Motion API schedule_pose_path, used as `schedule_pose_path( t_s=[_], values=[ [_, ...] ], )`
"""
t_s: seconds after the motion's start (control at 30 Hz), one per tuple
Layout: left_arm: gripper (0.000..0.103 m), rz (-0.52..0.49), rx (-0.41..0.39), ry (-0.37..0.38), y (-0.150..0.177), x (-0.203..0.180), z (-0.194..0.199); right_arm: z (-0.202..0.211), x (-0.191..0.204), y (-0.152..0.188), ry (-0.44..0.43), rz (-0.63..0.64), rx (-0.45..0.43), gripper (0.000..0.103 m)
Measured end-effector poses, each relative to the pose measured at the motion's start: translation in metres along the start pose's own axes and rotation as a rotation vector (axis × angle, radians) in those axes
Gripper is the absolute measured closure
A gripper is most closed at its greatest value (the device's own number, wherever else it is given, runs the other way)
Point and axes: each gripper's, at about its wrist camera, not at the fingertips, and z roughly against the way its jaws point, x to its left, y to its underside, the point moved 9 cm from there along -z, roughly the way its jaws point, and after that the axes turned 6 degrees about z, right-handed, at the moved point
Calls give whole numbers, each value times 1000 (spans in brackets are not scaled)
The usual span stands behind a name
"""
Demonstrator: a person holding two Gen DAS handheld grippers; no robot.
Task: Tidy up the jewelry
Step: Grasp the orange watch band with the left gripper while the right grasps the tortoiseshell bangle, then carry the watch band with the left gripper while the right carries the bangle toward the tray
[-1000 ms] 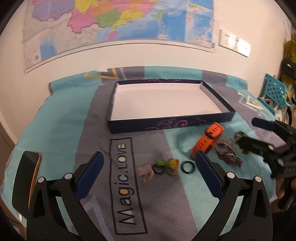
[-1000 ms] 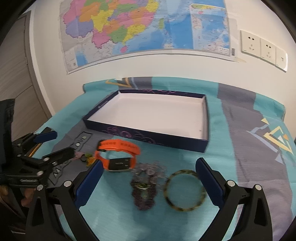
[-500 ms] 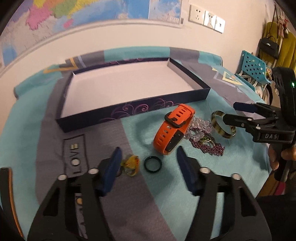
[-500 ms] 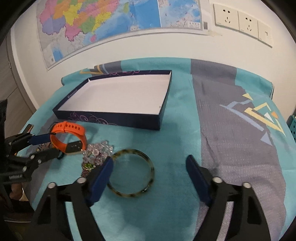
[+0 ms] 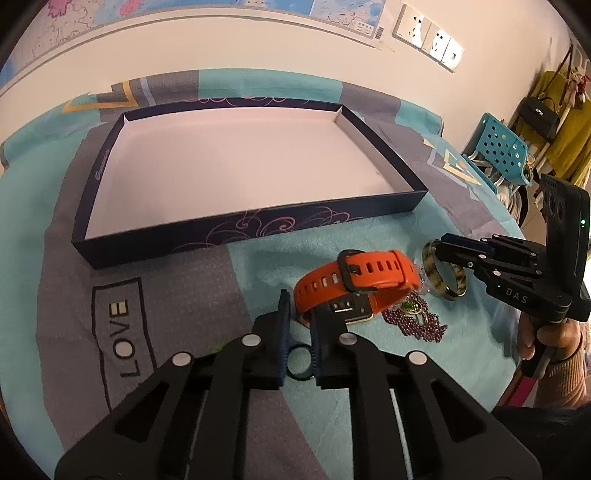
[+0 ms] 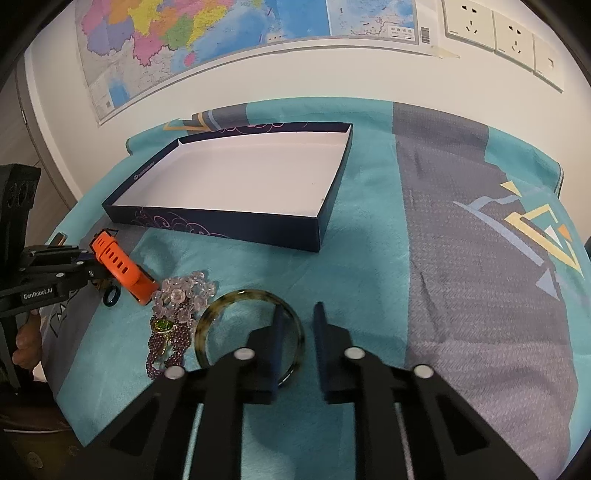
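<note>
Left wrist view: left gripper (image 5: 298,325) is sitting low over the cloth, fingers drawn close with a narrow gap, straddling the near end of the orange watch (image 5: 356,286); contact isn't clear, so I cannot tell if it's pinching the strap yet. A small dark ring (image 5: 298,363) is lying on the cloth just under the fingers, between them. Right wrist view: right gripper (image 6: 298,332) is also nearly together, its left finger (image 6: 275,343) sitting inside the mottled bangle (image 6: 236,300) and the right finger outside, so the bangle's rim is passing between them; grip not confirmed, cannot tell. Bangle is lying flat on the cloth. Just beside it, touching, a heap of clear and purple beads (image 6: 181,302) with a green stone pendant (image 6: 162,325), then the watch further left.

Progress, as a judgement: barely begun. The dark blue box (image 5: 229,236) with white inside is standing open behind the jewelry and nothing is showing in it; watch, ring, bangle and beads all look still to be moved.

Everything is resting on a teal-and-grey patterned cloth (image 6: 461,258) with "LOVE" lettering. Behind: pale wall, coloured map (image 6: 207,40), wall sockets (image 6: 495,31). A blue perforated chair (image 5: 500,151) and hanging bags are showing off to the right.
</note>
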Motion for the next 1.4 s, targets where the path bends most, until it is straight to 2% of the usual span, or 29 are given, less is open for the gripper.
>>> schedule_pose_path(
  t_s=[0.07, 0.2, 0.23, 0.27, 0.3, 0.43, 0.63, 0.9, 1.13, 1.4],
  values=[
    [80, -15, -6, -19, -2, 1, 0, 0, -1, 0, -3, -1, 3, 92],
    [80, -44, -9, -17, -7, -2, -3, 0, 0, -1, -9, -2, 2, 93],
    [82, -49, -9, -22, -7, -1, -3, 0, -1, -1, -10, -4, 2, 93],
    [91, -51, -6, -17, -7, -2, -4, 0, -1, -1, -10, -5, 1, 93],
    [95, -48, 1, -6, -7, -3, -5, 0, -1, -1, -12, -5, 1, 93],
    [95, -39, 2, -10, -7, -2, -5, 1, 0, -1, -17, -9, 0, 96],
    [97, 28, 41, 39, -8, 2, 1, 9, -2, -7, -44, -35, -22, 98],
    [97, 106, 48, 98, -15, 8, 18, 19, 5, -28, -86, -29, -70, 97],
    [97, 165, 6, 95, -54, 29, 31, 18, 10, -69, -91, 10, -116, 97],
    [98, 216, 12, 28, -106, 67, 7, -18, 7, -125, -70, 39, -113, 97]
  ],
)
